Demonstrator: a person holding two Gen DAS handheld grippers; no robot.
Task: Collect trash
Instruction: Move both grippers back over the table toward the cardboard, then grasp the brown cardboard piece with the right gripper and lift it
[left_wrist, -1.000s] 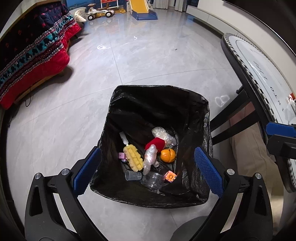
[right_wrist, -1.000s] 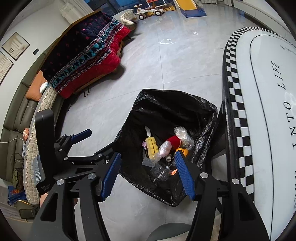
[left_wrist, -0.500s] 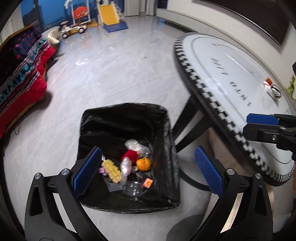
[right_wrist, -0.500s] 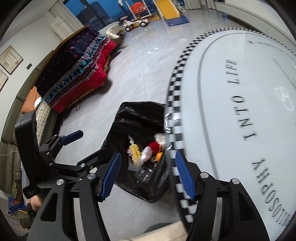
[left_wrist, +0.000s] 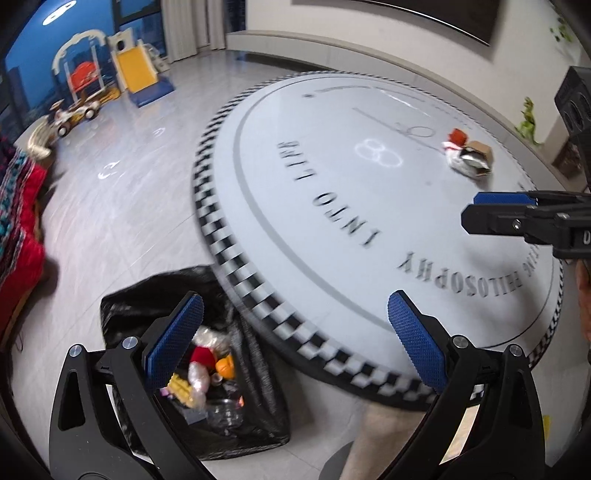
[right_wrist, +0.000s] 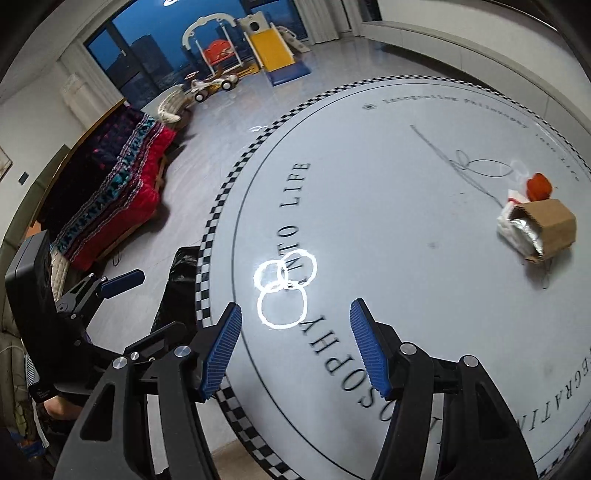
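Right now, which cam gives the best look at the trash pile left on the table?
Right wrist. The trash pile is sharp there: brown cardboard piece, crumpled white and foil wrapper, something orange-red behind it. The left wrist view shows the same pile farther off, smaller and motion-blurred, above the right gripper.

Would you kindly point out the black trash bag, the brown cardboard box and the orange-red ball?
Black trash bag (left_wrist: 255, 417): left wrist view, side wall.
Brown cardboard box (right_wrist: 552, 221): right wrist view, top face.
Orange-red ball (right_wrist: 538, 186): right wrist view, centre.

Toy slide (right_wrist: 274, 48) — red blanket (right_wrist: 122, 192)
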